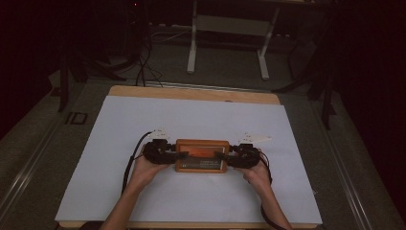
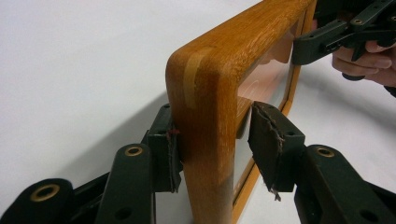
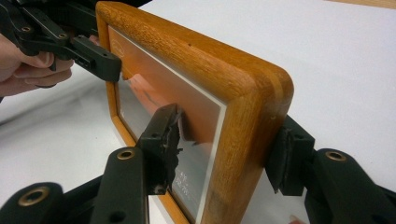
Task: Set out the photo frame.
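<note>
A wooden picture frame with a glass front stands upright on its long edge on the white sheet. My left gripper straddles its left end and my right gripper its right end. In the left gripper view the frame sits between the jaws of my left gripper; one pad touches the back, the other pad stands just off the glass. In the right gripper view my right gripper has one pad on the glass and one on the back of the frame.
The white sheet covers most of a wooden table, whose far edge shows bare. Beyond it, on the dark floor, stand a white desk frame and black cables. A hand holds the left gripper.
</note>
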`<state>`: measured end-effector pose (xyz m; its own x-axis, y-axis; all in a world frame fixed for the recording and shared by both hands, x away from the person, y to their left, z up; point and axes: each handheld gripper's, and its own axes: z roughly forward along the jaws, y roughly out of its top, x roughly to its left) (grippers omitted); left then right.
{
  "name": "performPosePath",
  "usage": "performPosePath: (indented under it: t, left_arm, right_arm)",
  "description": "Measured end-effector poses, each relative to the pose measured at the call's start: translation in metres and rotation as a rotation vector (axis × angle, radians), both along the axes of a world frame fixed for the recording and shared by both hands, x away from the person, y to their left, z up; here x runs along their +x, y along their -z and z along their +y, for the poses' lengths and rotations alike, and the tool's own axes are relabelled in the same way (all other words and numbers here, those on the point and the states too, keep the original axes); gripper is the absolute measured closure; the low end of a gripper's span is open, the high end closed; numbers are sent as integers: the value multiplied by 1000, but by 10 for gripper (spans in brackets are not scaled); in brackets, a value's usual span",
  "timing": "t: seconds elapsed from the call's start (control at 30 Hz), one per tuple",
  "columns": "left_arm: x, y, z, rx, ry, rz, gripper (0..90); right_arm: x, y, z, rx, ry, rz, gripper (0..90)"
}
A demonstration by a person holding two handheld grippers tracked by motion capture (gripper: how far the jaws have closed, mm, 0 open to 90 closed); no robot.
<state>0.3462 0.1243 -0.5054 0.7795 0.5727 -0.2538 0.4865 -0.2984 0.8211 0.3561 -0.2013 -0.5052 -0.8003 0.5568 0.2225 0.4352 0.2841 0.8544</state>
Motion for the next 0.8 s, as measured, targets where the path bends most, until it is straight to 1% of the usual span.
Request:
performPosePath:
  t: [0.13, 0.23, 0.3, 0.37, 0.5, 0.67, 0.8]
  left_arm:
    - [-1, 0, -1, 14, -3, -10, 544]
    - [-2, 1, -2, 25, -7, -7, 522]
    - [-2, 2, -2, 26, -8, -7, 506]
    - [-2, 3, -2, 25, -14, -8, 495]
    - [-2, 3, 0, 31, -25, -10, 471]
    - [-4, 0, 4, 24, -36, -16, 455]
    - [-7, -4, 7, 14, -47, -30, 440]
  right_arm:
    - [-1, 0, 0, 1, 1, -4, 494]
    - [-1, 1, 0, 9, 4, -1, 494]
    - [-2, 1, -1, 13, 8, -2, 495]
    - [-3, 1, -1, 4, 11, -3, 492]
    - [-4, -1, -4, 5, 26, -9, 467]
    - [-6, -4, -8, -1, 40, -22, 447]
    - [-8, -8, -9, -12, 46, -31, 430]
